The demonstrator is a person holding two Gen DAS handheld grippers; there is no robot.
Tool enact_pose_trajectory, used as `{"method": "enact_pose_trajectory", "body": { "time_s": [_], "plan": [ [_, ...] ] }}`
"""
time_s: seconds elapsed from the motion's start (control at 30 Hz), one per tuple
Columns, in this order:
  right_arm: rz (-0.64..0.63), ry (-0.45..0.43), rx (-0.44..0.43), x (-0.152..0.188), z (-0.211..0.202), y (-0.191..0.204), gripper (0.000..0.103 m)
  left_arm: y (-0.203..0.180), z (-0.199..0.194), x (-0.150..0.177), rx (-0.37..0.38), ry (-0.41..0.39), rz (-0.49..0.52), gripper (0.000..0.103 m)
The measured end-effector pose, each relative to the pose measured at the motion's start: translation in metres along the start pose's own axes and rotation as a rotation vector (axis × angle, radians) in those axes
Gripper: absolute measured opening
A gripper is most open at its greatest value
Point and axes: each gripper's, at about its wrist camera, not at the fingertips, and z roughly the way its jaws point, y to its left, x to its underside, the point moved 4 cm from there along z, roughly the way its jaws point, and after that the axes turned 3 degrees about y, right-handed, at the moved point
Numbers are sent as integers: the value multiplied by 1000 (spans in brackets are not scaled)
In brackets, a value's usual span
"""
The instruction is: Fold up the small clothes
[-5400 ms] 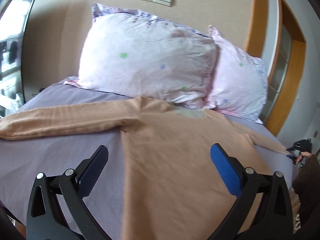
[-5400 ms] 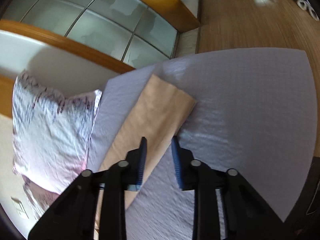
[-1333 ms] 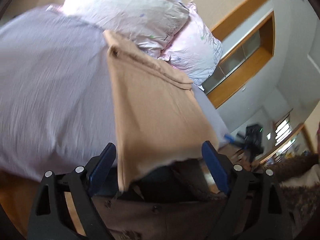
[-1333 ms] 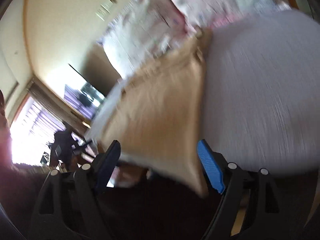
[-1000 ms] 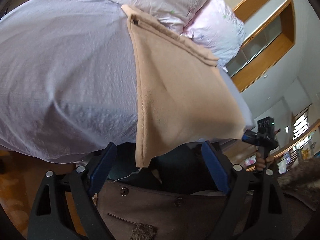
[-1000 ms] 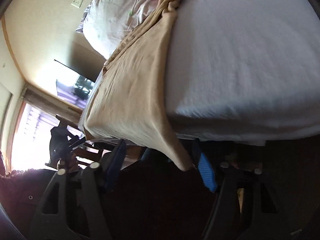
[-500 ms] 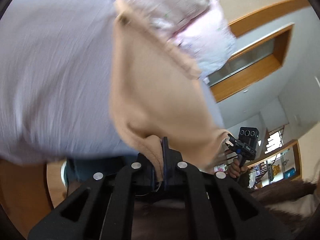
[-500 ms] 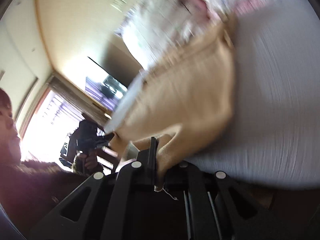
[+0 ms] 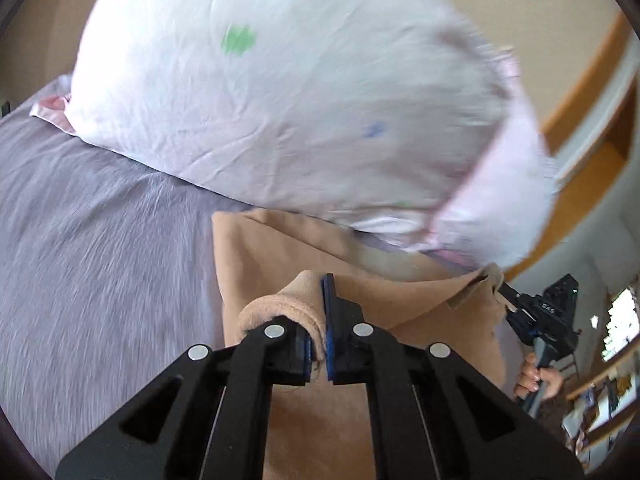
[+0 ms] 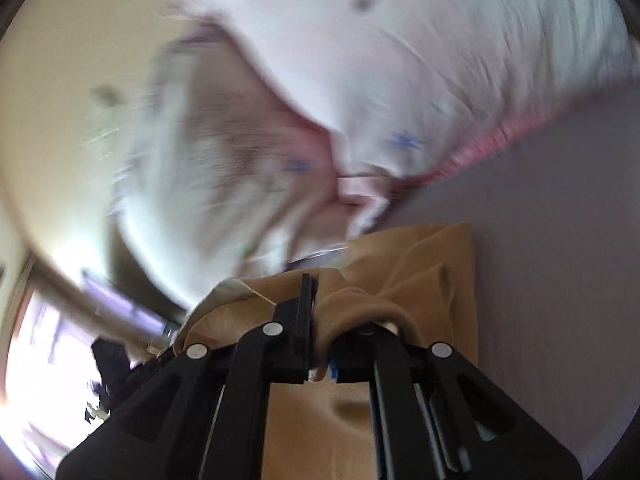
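Gripping hard, the left gripper (image 9: 318,320) has its jaws clenched on a bunched fold of the tan garment (image 9: 272,256), the cloth puffing up over the black fingers and squeezed between the blue pads (image 9: 329,308). Over on the other side, the right gripper (image 10: 316,320) is clamped on the same tan garment (image 10: 440,264), a roll of fabric humping over its right finger.

From the left wrist view, the far edge of the garment lies flat on the lilac bed sheet (image 9: 100,248), tucked right up against the big white pillow (image 9: 280,92) with its small green and blue flower prints. The held hem rises off the sheet toward the camera, and a second raised corner stretches off to the right, where the other gripper is pinching it, the person's hand (image 9: 538,380) wrapped round its handle.

From the right wrist view, heavily blurred, the garment lies just below the pillows (image 10: 400,60), with the sheet (image 10: 560,220) spreading out to the right.
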Motion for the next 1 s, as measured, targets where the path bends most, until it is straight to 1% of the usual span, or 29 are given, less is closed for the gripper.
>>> {"method": "enact_pose_trajectory", "body": {
  "time_s": [0.03, 0.1, 0.17, 0.2, 0.23, 0.27, 0.3, 0.33, 0.37, 0.4, 0.5, 0.53, 0.57, 0.6, 0.63, 0.67, 0.7, 0.73, 0.77, 0.8, 0.83, 0.87, 0.9, 0.93, 0.97, 1.0],
  "plan": [
    [34, 4, 13, -3, 8, -6, 6, 8, 9, -3, -11, 13, -14, 4],
    [94, 15, 35, -7, 25, -20, 6, 18, 23, -11, 3, 36, -62, 4],
    [129, 34, 62, -11, 36, -26, 7, 28, 27, -16, 54, 42, -124, 4],
    [151, 44, 70, -11, 41, -30, 11, 35, 29, -18, 98, 46, -171, 4],
    [174, 54, 75, -12, 45, -34, 24, 42, 30, -20, 141, 53, -225, 4],
    [200, 56, 84, -15, 47, -39, 33, 50, 32, -23, 191, 66, -294, 5],
    [216, 42, 73, -16, 47, -41, 45, 57, 33, -24, 216, 67, -346, 5],
    [227, 28, 57, -19, 46, -42, 52, 64, 32, -25, 234, 56, -387, 5],
    [238, 7, 46, -24, 45, -44, 55, 67, 30, -26, 244, 47, -395, 5],
    [236, -9, 53, -28, 43, -46, 58, 68, 29, -26, 249, 38, -399, 5],
    [218, -52, 54, -36, 35, -46, 59, 72, 28, -30, 291, 12, -432, 6],
    [213, -59, 47, -36, 31, -45, 60, 72, 26, -30, 302, -13, -446, 18],
    [196, -68, 27, -33, 24, -41, 60, 75, 18, -32, 287, -73, -455, 33],
    [153, -63, 2, -29, 20, -32, 60, 80, 7, -33, 255, -134, -454, 75],
    [113, -51, 7, -25, 17, -25, 60, 81, 0, -35, 224, -182, -444, 86],
    [44, -27, 60, -20, 18, -15, 60, 79, -8, -36, 206, -206, -417, 86],
    [3, -20, 111, -19, 20, -10, 60, 74, -9, -35, 211, -190, -393, 86],
    [-55, -28, 213, -17, 21, -5, 59, 70, -11, -34, 213, -161, -373, 86],
    [-84, -37, 283, -19, 22, -4, 57, 63, -13, -28, 190, -117, -342, 86],
    [-120, -47, 366, -20, 23, -4, 52, 58, -16, -23, 172, -95, -314, 86],
    [-143, -44, 411, -22, 26, -4, 47, 51, -18, -17, 143, -65, -266, 86],
    [-179, -27, 479, -24, 32, -6, 45, 44, -20, -11, 107, -33, -203, 86],
    [-196, -13, 506, -25, 31, -12, 42, 39, -22, -6, 66, -5, -149, 86],
    [-219, 21, 546, -24, 39, -15, 38, 34, -23, 2, 24, 18, -100, 86],
    [-233, 44, 563, -23, 46, -16, 37, 29, -23, 10, -12, 44, -48, 86],
    [-254, 72, 593, -21, 53, -18, 33, 27, -22, 15, -34, 67, -18, 86]
  ]
}}
